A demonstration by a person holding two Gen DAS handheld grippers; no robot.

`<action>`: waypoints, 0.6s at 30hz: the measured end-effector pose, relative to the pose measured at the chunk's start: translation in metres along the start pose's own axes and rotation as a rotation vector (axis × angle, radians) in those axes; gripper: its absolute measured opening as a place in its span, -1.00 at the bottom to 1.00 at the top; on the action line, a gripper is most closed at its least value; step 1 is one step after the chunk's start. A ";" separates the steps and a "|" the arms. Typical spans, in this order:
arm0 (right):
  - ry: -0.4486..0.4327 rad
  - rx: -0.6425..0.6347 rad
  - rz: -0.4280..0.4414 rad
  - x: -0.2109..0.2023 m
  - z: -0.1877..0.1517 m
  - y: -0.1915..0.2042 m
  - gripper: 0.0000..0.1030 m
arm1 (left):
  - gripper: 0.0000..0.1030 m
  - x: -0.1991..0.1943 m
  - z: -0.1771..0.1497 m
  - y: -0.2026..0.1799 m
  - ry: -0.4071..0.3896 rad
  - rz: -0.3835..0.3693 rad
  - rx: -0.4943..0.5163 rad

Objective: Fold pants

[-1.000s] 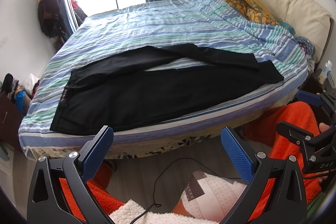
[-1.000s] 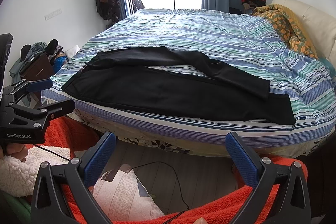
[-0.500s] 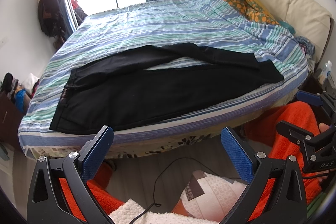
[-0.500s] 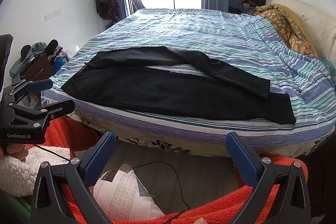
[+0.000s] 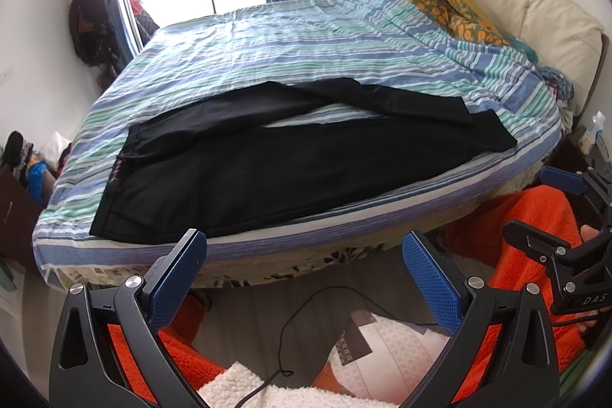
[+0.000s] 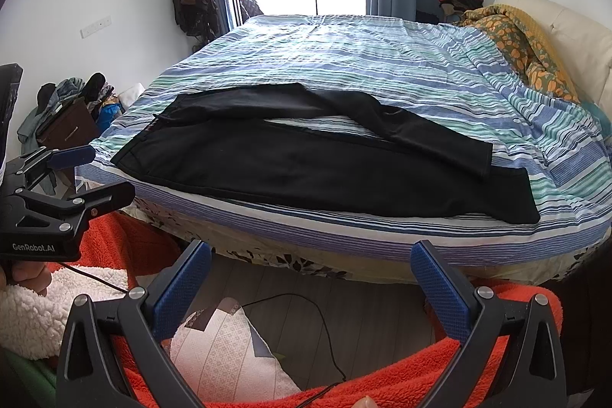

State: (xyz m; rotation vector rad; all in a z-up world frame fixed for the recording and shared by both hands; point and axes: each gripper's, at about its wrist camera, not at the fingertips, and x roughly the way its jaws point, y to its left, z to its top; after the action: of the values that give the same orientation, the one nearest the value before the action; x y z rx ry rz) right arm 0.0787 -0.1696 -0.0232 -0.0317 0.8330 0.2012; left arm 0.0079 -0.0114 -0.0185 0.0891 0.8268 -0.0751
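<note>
Black pants (image 5: pixel 267 163) (image 6: pixel 306 155) lie spread flat along the near edge of a striped bed (image 5: pixel 306 37) (image 6: pixel 363 56), waistband to the left, legs running right, the far leg angled across the near one. My left gripper (image 5: pixel 304 255) is open, held low in front of the bed's edge, short of the pants. My right gripper (image 6: pixel 310 264) is open too, below the mattress side, nothing between its blue pads. Each gripper shows in the other's view: the right gripper (image 5: pixel 535 209) at the right edge, the left gripper (image 6: pixel 91 174) at the left edge.
An orange-patterned quilt (image 6: pixel 524 44) is bunched by the cream headboard (image 5: pixel 535 14). Orange fleece (image 6: pixel 420 381) covers a person's legs below. A patterned cushion (image 6: pixel 225 358) and a black cable (image 5: pixel 306 316) lie on the wood floor. Clothes pile on a dark cabinet (image 6: pixel 65 125) at left.
</note>
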 end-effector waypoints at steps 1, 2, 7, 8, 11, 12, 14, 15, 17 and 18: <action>0.001 0.000 0.000 0.000 0.000 0.000 1.00 | 0.99 0.000 0.000 0.000 0.000 0.000 0.000; 0.001 0.000 0.001 0.000 0.000 0.000 1.00 | 0.99 0.000 0.000 0.000 0.000 0.000 0.001; 0.000 -0.001 0.000 0.000 0.000 0.000 1.00 | 0.99 0.000 0.000 0.000 0.000 0.000 0.000; 0.000 0.000 0.000 0.000 0.000 0.000 1.00 | 0.99 0.000 0.000 0.000 0.001 0.000 0.000; 0.000 0.000 0.000 0.000 0.000 0.000 1.00 | 0.99 0.000 0.000 0.001 0.002 0.000 -0.002; 0.000 -0.001 0.000 0.000 0.000 0.000 1.00 | 0.99 0.001 0.000 0.001 0.005 0.000 -0.004; 0.002 -0.001 0.001 0.000 0.000 -0.001 1.00 | 0.99 0.003 0.002 0.002 0.018 -0.001 -0.009; 0.002 -0.001 0.002 0.000 0.000 -0.001 1.00 | 0.99 0.005 0.002 0.002 0.026 -0.002 -0.012; 0.003 -0.001 0.003 0.000 0.001 -0.001 1.00 | 0.99 0.007 0.002 0.004 0.042 0.000 -0.018; 0.003 -0.001 0.004 0.000 0.001 -0.001 1.00 | 0.99 0.008 0.002 0.005 0.044 0.000 -0.021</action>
State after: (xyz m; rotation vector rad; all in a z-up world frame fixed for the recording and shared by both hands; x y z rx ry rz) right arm 0.0797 -0.1706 -0.0222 -0.0320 0.8364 0.2052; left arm 0.0150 -0.0069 -0.0225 0.0713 0.8718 -0.0648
